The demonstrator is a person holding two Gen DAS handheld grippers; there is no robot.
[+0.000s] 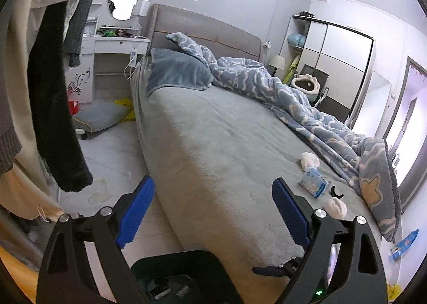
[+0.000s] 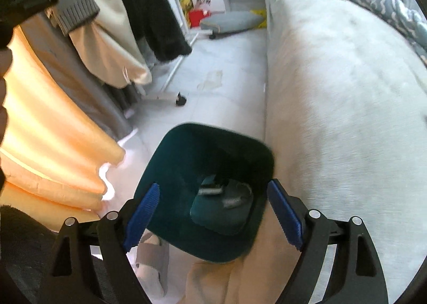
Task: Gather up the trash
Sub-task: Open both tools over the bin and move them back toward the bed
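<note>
Ahead of the left tongs [image 1: 212,213], in the left wrist view, the bed [image 1: 213,143] runs away lengthwise toward its headboard, and the trash lies on the near right part of the grey cover, beyond and to the right of the right-hand pad: a crumpled white tissue [image 1: 309,160] farthest off, a blue-and-white tissue packet [image 1: 312,183] nearer, a small black curved piece [image 1: 336,191] beside it, and a second white wad [image 1: 335,207] closest, just past the tongs' right arm. These tongs stand wide apart with nothing between the pads. The packet's long axis appears to slant from upper left to lower right. The rumpled blue quilt [image 1: 320,117] hems these bits in on the right, while the open grey cover to their left gives free room to come in. A blue wrapper [image 1: 405,244] lies on the floor beyond the bed's corner. Below the right tongs [image 2: 213,214], in the right wrist view, the dark green bin [image 2: 170,159] sits on the floor against the bed's side, with some scraps already at its bottom; these tongs are also wide and empty, hanging above the bin's mouth. Judging by this, either hand must swing rightward over the bed edge; hanging clothes [image 2: 149,10] crowd the left side.
</note>
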